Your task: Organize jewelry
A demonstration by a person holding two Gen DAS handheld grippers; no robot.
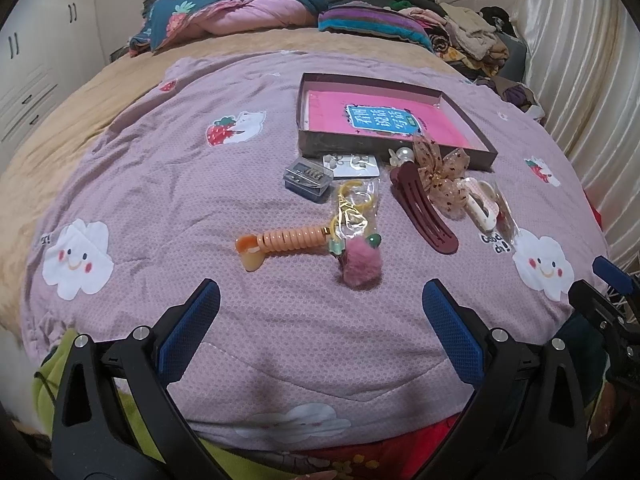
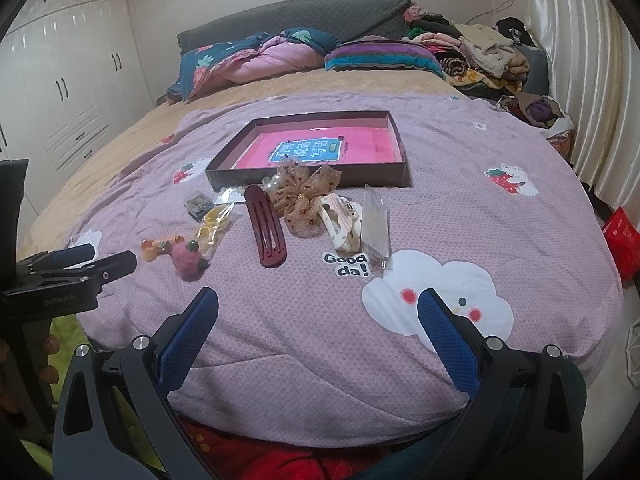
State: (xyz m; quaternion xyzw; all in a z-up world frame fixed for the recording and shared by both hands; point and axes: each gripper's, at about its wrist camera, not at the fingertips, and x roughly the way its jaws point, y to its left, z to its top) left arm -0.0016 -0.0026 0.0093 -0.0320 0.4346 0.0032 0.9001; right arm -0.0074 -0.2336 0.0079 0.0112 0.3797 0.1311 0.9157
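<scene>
Nearest to us, both pairs of fingers stand wide apart and hold nothing: the left gripper [image 1: 320, 300] and the right gripper [image 2: 318, 308] hover over the near edge of the lilac quilt [image 1: 200, 200] on the bed.

The right wrist view shows the left gripper from the side, with small grey lettering on its body too blurred for us to read; the left wrist view catches only a blue tip of the right gripper at its right edge.

Past the fingers we find the jewelry scattered on the quilt: an orange coil cord [image 1: 280, 242], a pink pompom [image 1: 360, 268] touching a crinkled bag of yellow rings [image 1: 354, 204], a dark red hair clip [image 1: 424, 212], a spotted gauze bow [image 1: 438, 178] and a cream claw clip [image 1: 482, 204]. A small clear case [image 1: 308, 178] and a card [image 1: 352, 165] lie against the tray; what they hold we cannot make out. Only the right wrist view shows the flat clear packet [image 2: 375, 222] plainly.

The quilt reads "Good da!" [image 2: 346, 265]; in the left view that print is partly covered.

Farther off sits the brown tray [image 1: 472, 120], holding a pink sheet [image 1: 328, 110] with a blue label [image 1: 380, 120] in Chinese characters we cannot read. Beyond lie bundled bedding [image 2: 256, 60] and piled clothes [image 2: 480, 56].
</scene>
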